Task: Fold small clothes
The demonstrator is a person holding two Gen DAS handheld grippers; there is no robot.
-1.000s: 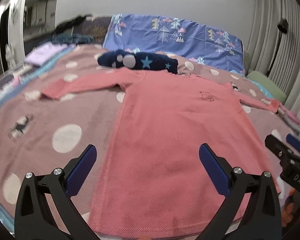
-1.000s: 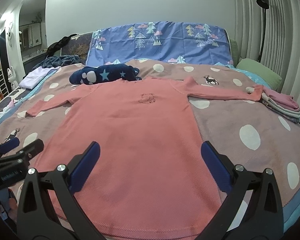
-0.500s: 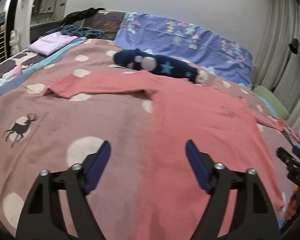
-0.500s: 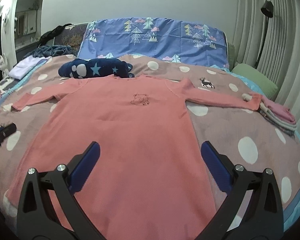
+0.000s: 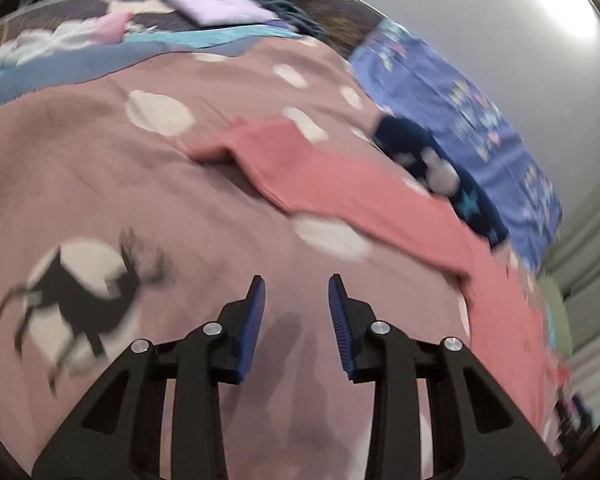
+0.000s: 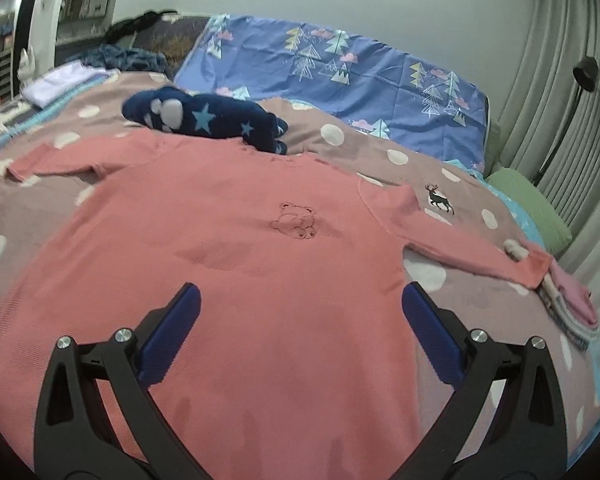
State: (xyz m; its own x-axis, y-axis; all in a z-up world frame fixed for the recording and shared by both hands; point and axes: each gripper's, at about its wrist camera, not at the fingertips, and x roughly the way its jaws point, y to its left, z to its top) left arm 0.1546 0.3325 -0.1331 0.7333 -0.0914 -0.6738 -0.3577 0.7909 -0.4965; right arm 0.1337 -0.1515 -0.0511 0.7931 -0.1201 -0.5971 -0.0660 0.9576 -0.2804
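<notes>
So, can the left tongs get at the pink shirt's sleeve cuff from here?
Probably yes: the left tongs, half-closed and empty, point toward the sleeve cuff, with only bare blanket between.

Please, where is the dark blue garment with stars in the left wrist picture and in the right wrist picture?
Left wrist: the dark blue starred garment lies right of centre, upper half.
Right wrist: it lies upper left, beyond the pink shirt.
Shared landmark: the blue tree-print cover behind it.
</notes>
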